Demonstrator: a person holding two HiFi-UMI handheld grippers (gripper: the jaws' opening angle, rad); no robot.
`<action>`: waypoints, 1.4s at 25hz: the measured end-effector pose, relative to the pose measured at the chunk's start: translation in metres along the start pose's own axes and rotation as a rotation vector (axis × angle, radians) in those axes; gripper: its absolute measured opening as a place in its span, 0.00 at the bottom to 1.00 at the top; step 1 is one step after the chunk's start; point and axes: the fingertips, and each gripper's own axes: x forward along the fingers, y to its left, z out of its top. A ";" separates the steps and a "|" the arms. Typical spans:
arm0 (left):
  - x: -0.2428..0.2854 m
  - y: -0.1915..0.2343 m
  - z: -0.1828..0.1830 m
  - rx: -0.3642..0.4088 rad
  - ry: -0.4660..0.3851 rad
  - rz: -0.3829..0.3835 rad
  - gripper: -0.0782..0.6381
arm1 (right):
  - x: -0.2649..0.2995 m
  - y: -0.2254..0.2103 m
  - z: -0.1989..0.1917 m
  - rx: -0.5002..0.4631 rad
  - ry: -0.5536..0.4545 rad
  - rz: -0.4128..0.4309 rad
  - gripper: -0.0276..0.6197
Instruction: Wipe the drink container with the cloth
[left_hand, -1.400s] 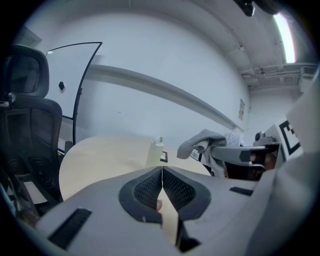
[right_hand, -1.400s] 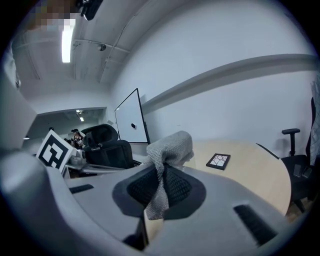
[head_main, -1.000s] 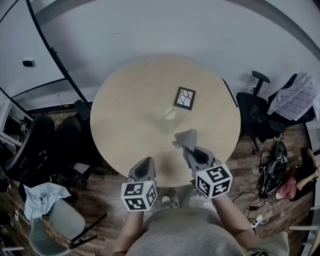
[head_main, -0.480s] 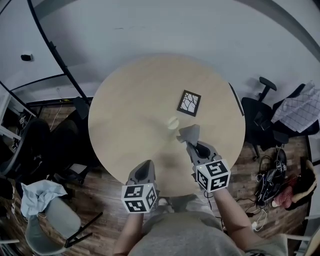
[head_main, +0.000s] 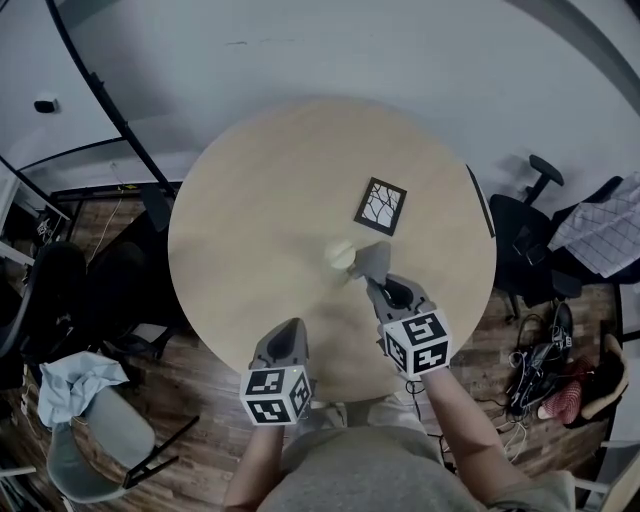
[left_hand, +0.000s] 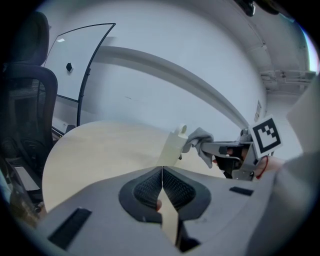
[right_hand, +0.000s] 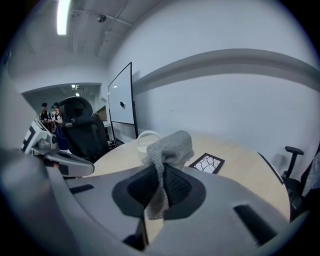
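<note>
Beside drink container (head_main: 339, 254), right tongs (right_hand: 161, 172) gripping cloth (right_hand: 169, 146)

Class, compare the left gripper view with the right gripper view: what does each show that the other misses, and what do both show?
Only the left gripper view: the left gripper with its jaws shut on nothing, and the drink container side-on, next to the right gripper. Only the right gripper view: the cloth pinched between the right jaws, and a framed branch picture. Both: the round table, the container and the cloth.
</note>
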 end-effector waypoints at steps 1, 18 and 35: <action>0.002 0.000 0.000 -0.002 0.002 0.001 0.11 | 0.003 0.000 -0.001 -0.002 0.004 0.008 0.06; 0.022 -0.007 -0.011 -0.015 0.044 0.010 0.11 | 0.044 0.003 -0.033 -0.005 0.101 0.079 0.06; 0.026 -0.019 -0.016 -0.011 0.056 0.002 0.11 | 0.080 -0.002 -0.100 -0.034 0.278 0.071 0.06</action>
